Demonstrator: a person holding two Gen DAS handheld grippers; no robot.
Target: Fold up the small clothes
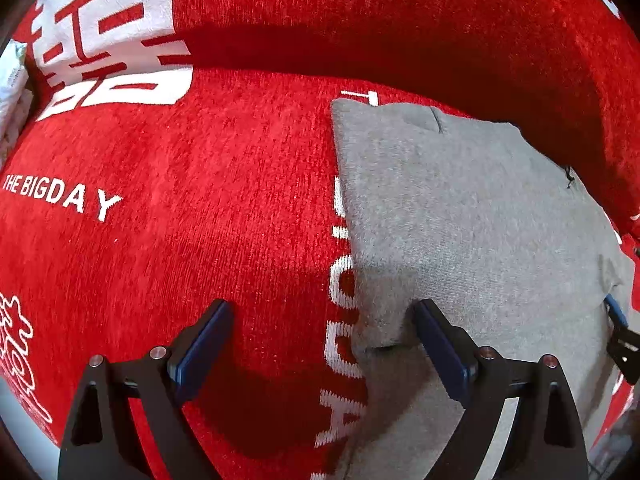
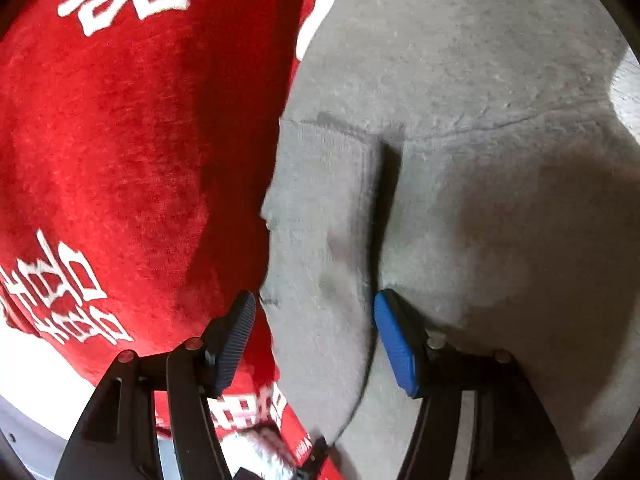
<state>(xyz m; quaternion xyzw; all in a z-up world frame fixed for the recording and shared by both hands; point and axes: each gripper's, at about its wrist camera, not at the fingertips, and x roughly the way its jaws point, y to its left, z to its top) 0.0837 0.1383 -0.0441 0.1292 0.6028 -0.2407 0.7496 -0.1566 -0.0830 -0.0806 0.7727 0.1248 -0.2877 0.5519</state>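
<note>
Plush red cover point(image 1: 224, 208) under fuzzy grey garment point(image 1: 460, 208); both grippers point(image 1: 324, 320) point(image 2: 316, 312) spread, empty.

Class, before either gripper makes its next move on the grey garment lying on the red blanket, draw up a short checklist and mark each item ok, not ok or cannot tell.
1. Left gripper jaws open: ok.
2. Right gripper jaws open: ok.
3. Garment free of both grippers: ok, neither is closed on cloth.
4. Left gripper lined up on a garment edge: ok, the edge runs between its jaws.
5. Garment lying flat on the blanket: not ok, a flap and ridges stand up in the right wrist view.
6. Whole garment outline known: cannot tell, it runs out of both views.
</note>
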